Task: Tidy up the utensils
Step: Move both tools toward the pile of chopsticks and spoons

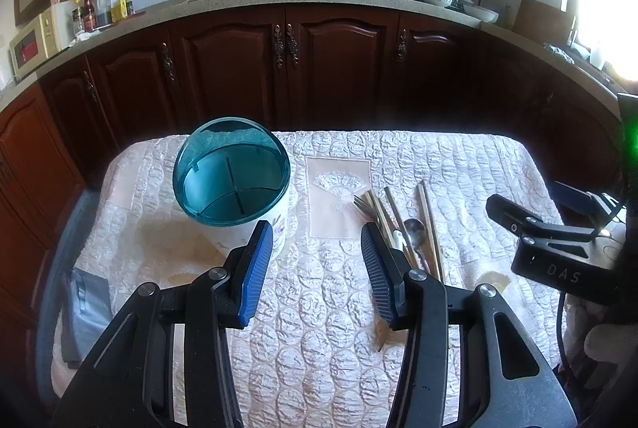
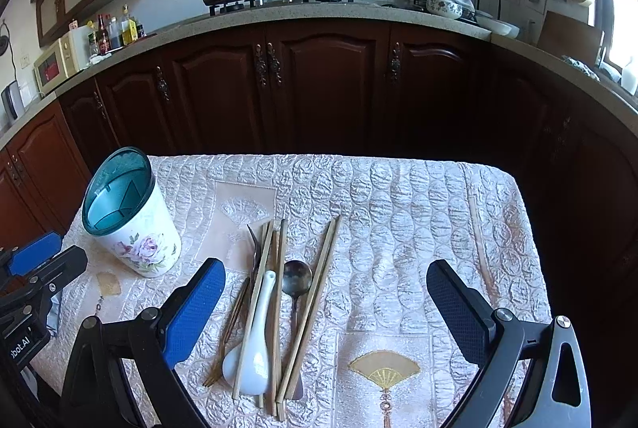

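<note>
A desk covered with a quilted, cream-pink cloth (image 2: 398, 212) fills the lower half of both views, with dark wooden kitchen cabinets (image 2: 319, 85) behind it.

In the left wrist view, the left gripper (image 1: 317, 264) hovers over the cloth at the bottom centre of the frame, its blue-padded fingers (image 1: 255, 268) spread wide with nothing between them. Just above its left finger, in the centre-left of the frame, stands a white cylindrical utensil holder with a purple flower print and a translucent teal divided rim (image 1: 231, 180), upright and empty as far as the inside can be seen.

In the right wrist view, the right gripper (image 2: 325, 312) sits at the bottom of the frame, its blue fingers (image 2: 191, 312) also wide apart and holding nothing. Between them, in the lower centre, lies a loose bundle of utensils flat on the cloth: a white ceramic soup spoon (image 2: 255, 344), a metal spoon (image 2: 297, 280), a dark metal fork (image 2: 255, 248), and several long wooden chopsticks (image 2: 315, 292) (some crossing over the others). The bundle lies well apart from the holder, which stands at the left of this frame. The left gripper's black body shows at the far left edge.
</note>
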The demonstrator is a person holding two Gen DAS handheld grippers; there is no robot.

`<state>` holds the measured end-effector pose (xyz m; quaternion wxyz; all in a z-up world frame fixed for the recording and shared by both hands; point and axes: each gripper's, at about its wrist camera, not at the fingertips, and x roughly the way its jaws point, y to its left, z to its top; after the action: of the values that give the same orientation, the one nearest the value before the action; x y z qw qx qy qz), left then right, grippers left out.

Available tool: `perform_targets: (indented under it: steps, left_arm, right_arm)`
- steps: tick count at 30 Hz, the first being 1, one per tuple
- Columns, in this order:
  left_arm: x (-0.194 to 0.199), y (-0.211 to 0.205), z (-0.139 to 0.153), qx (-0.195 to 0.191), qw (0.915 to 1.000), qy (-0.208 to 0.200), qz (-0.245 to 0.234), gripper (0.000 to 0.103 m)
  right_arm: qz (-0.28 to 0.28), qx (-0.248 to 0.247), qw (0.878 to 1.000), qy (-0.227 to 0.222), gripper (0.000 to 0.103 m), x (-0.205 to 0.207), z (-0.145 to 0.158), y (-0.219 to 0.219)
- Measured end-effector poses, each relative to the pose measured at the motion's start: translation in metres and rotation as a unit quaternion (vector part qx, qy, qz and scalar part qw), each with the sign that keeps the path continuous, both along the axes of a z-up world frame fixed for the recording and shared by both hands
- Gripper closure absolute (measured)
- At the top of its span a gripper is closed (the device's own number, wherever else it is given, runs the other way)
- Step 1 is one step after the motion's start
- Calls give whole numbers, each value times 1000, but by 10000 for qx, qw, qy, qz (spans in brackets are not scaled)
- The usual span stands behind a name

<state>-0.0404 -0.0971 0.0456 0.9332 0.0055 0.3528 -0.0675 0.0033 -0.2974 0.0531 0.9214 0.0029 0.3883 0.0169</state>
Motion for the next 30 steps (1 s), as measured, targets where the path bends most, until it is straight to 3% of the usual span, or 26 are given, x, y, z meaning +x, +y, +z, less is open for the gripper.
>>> perform_targets:
  steps: [10, 20, 30]
  left_arm:
    - [8, 5, -12, -100, 9998, 178, -13, 57]
    - [35, -7, -28, -440, 9969, 587, -272, 57]
    - [43, -28, -34, -375, 9963, 657, -419, 57]
  right_arm:
    - [141, 2, 9997, 217, 2, 11, -10, 6]
    - [200, 142, 9979, 607, 6, 29, -32, -11]
    - [-16, 167, 9975, 680, 8, 34, -38, -34]
